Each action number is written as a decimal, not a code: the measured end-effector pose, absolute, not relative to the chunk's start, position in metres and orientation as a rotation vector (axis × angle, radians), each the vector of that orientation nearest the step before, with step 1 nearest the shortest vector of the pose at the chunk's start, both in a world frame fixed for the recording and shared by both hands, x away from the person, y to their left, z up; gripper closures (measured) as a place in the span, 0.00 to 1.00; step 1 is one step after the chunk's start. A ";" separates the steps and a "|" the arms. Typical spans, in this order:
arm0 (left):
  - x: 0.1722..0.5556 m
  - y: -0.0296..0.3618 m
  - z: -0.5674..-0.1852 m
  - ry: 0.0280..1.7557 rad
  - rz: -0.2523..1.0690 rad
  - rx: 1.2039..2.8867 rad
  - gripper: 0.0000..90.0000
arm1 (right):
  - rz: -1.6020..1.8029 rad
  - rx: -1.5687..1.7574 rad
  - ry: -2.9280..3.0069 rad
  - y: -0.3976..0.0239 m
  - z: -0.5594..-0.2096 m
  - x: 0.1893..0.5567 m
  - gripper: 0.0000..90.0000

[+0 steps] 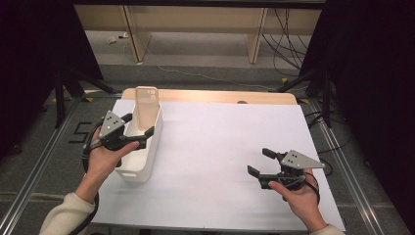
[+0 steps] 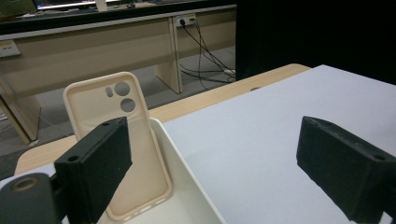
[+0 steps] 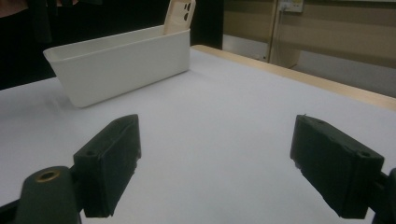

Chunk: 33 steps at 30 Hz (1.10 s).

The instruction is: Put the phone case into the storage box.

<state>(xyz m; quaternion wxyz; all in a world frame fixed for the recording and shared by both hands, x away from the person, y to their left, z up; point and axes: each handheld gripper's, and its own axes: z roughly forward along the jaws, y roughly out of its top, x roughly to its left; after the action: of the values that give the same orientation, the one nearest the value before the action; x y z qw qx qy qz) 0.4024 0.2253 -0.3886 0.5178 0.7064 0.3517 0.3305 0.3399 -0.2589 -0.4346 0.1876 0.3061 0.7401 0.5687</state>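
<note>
we see the left gripper [image 1: 135, 128] over the white bin [image 1: 147, 164] at the table's left, jaws spread wide w/ nothing between them. the beige phone case [image 1: 146, 105] stands upright in the bin's far end, leaning on the far wall, top half sticking above the rim; in the left gripper view it's just behind the left-hand jaw, camera cutouts up top. we can't tell if that jaw touches it. right gripper [image 1: 260, 162] hovers low over the white sheet [image 1: 220, 137], well apart from the bin, jaws also released & empty.
</note>
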 end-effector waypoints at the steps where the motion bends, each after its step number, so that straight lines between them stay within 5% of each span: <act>1: 0.401 0.225 -0.389 0.838 0.788 1.697 0.11 | 1.600 0.862 2.083 -0.259 -0.435 0.340 0.19; 18: 0.383 0.222 -0.391 0.797 0.765 1.693 0.12 | 1.601 0.860 2.083 -0.258 -0.435 0.340 0.19; 21: 0.392 0.234 -0.383 0.533 0.881 1.853 0.12 | 1.575 0.861 2.083 -0.260 -0.434 0.339 0.19; 33: 0.381 0.234 -0.391 0.569 0.871 1.819 0.12 | 1.580 0.843 2.073 -0.260 -0.433 0.341 0.19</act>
<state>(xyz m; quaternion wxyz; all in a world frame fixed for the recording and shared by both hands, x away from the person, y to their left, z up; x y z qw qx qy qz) 0.3807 0.2342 -0.3913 0.4996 0.7520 0.2354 0.3599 0.3408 -0.2604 -0.4334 0.1998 0.3016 0.7414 0.5653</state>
